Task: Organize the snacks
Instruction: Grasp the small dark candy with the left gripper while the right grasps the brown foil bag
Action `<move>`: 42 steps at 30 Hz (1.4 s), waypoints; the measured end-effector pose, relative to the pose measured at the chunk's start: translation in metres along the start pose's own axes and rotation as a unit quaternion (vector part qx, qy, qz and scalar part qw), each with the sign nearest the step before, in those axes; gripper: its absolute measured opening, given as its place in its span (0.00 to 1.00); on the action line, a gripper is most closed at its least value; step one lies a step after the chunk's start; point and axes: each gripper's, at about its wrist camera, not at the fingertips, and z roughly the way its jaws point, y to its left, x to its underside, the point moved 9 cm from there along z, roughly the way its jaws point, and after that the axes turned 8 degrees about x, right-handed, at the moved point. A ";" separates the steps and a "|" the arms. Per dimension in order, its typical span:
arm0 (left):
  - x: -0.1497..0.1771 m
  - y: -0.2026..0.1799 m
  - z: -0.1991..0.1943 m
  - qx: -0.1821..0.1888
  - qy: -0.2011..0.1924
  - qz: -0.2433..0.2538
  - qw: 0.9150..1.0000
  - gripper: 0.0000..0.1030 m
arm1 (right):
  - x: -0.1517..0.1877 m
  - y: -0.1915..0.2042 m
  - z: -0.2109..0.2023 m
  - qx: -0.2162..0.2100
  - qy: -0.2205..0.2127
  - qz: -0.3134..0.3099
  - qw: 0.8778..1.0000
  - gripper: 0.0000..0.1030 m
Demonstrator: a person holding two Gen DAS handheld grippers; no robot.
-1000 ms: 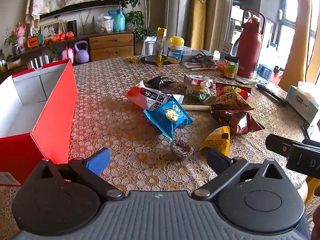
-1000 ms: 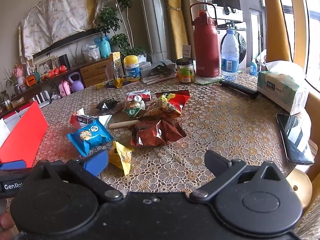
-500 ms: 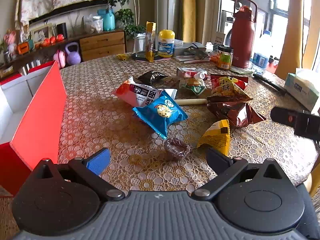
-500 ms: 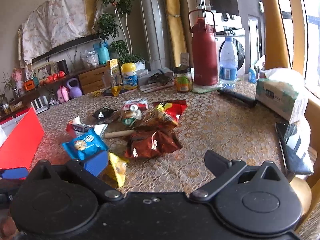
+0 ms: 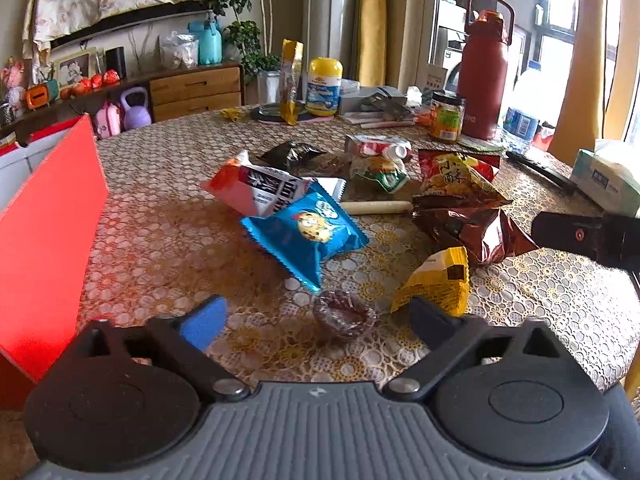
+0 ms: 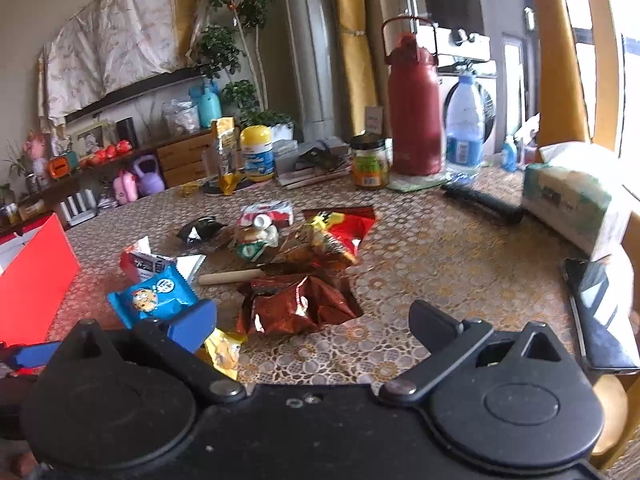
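Note:
Several snack packets lie in a loose pile mid-table: a blue cookie packet [image 5: 308, 236], a red-and-white packet [image 5: 256, 190], a brown foil bag [image 5: 468, 224], a yellow packet [image 5: 436, 284] and a small clear-wrapped sweet [image 5: 344, 314]. My left gripper [image 5: 316, 318] is open and empty, with the sweet between its fingers and just ahead. My right gripper [image 6: 316, 320] is open and empty, just short of the brown foil bag [image 6: 296, 304]. The blue packet [image 6: 156, 296] and the yellow packet [image 6: 224, 350] show by its left finger. A red box [image 5: 44, 232] stands at the left.
A red flask [image 6: 414, 108], water bottle [image 6: 464, 128], jar [image 6: 368, 160] and yellow-capped tub [image 5: 324, 86] stand at the table's far side. A tissue pack [image 6: 568, 200] and a phone [image 6: 600, 312] lie at the right edge. A wooden stick [image 5: 376, 207] lies among the snacks.
The left gripper has swung right, so the red box slid to the frame's left and the snacks sit more centred. The right gripper tilted up and drew slightly closer to the foil bag.

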 end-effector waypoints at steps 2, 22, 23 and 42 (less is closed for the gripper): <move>0.001 -0.002 0.005 0.003 0.006 0.000 1.000 0.77 | 0.000 0.000 0.004 -0.009 0.005 0.004 1.000 0.98; 0.004 -0.006 0.026 0.024 0.025 -0.008 0.999 0.33 | -0.013 0.017 0.051 -0.013 0.026 -0.046 0.999 0.98; 0.004 -0.006 0.026 0.025 0.025 -0.006 0.999 0.33 | -0.012 0.017 0.056 -0.007 0.032 -0.048 0.998 0.98; -0.003 -0.010 0.012 0.032 0.002 0.002 0.999 0.32 | 0.007 0.024 0.095 -0.025 0.086 -0.034 0.995 0.71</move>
